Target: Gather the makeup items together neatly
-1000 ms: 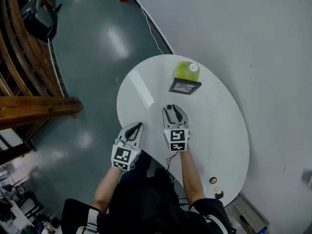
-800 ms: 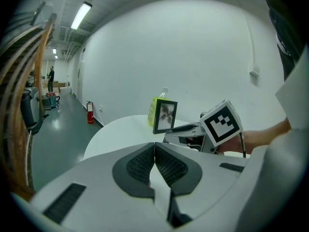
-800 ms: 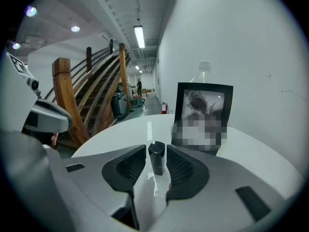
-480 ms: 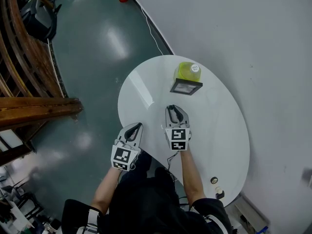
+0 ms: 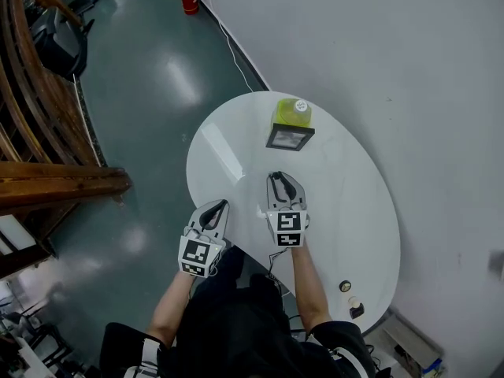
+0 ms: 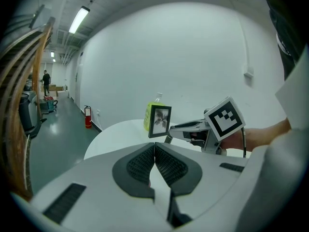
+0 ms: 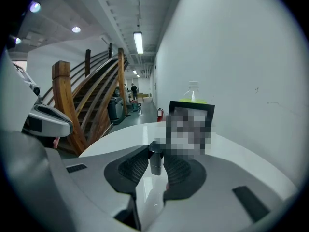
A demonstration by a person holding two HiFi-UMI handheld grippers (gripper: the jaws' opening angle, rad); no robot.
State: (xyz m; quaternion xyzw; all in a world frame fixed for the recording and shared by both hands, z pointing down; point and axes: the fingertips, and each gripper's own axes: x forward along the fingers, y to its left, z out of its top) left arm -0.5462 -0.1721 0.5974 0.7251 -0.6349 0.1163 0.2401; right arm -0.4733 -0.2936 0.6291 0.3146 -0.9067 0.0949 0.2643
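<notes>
Pads (image 7: 133,167) of the right gripper (image 7: 156,151) pinch a small dark tube (image 7: 155,163); the jaws have just been closing onto it. The tube stands upright at the jaw tips, long axis vertical, above the near part of the round white table (image 5: 236,144). Straight ahead, a black picture frame (image 5: 289,137) faces the gripper, with a yellow-green bottle (image 5: 291,112) just behind it. The left gripper (image 5: 220,204) hangs at the table's near edge, jaws pressed together with nothing between them. A few small items (image 5: 345,287) lie well apart, by the right rim.
</notes>
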